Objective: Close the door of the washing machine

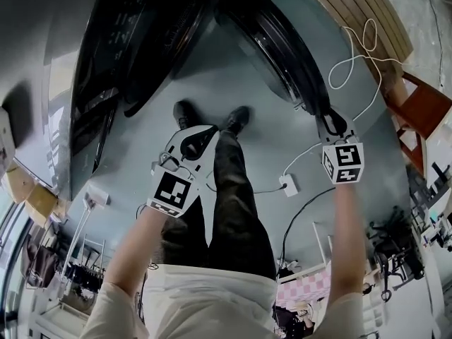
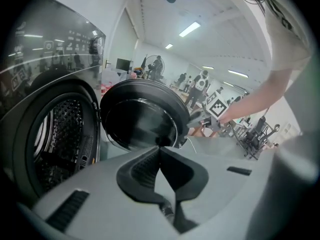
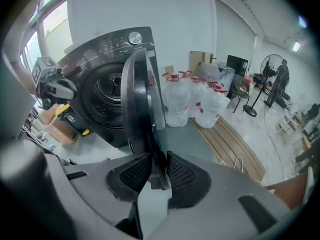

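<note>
Where the right gripper's (image 3: pixel 157 160) ribbed pads (image 3: pixel 134 173) face each other, the rim of the washing machine door (image 3: pixel 141 89) stands between them and both pads press on it. The grip sits low on the door's free edge. In the right gripper view the door shows edge-on, swung wide from the dark washing machine (image 3: pixel 102 79), whose round opening lies to its left. The left gripper (image 2: pixel 160 151) has its jaws together, tips meeting, with nothing between them. It hangs in the air, clear of the machine, and points toward the door's glass bowl and the perforated drum (image 2: pixel 55 139) beside it. From the head view, it hovers over the person's legs (image 1: pixel 236 203). Past the door, several large water bottles (image 3: pixel 192 104) stand by a wooden pallet (image 3: pixel 235 144), and a white cable (image 1: pixel 353 55) loops across the grey floor (image 1: pixel 212 83).
</note>
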A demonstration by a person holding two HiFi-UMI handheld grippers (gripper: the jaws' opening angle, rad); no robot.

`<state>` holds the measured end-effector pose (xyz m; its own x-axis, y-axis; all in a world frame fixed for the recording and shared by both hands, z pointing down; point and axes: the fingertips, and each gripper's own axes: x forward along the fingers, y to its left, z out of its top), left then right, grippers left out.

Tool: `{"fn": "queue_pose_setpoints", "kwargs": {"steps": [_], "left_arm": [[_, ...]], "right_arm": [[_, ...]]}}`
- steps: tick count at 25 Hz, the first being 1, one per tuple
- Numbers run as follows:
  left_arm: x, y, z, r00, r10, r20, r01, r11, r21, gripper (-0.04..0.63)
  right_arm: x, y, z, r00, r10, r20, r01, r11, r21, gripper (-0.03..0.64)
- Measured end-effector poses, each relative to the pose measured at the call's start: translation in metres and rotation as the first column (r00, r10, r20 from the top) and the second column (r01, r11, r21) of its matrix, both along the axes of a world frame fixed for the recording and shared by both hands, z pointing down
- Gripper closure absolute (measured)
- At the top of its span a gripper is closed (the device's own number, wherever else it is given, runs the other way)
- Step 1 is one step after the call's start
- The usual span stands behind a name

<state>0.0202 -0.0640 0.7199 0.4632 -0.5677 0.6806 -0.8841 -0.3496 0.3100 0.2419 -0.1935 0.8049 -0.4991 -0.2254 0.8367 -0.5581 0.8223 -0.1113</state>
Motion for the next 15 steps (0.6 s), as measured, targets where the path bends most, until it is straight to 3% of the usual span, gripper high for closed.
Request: {"fn": "queue_pose_setpoints", "kwargs": {"steps": [15], "left_arm": [[-0.068, 0.082, 0.011, 0.998, -0.053, 0.015, 0.053, 0.998, -0.032, 0.586]], "right_arm": [[-0.085, 0.114, 0.008, 0.998, -0.065, 0.002, 0.065, 0.995, -0.082, 0.499]]}}
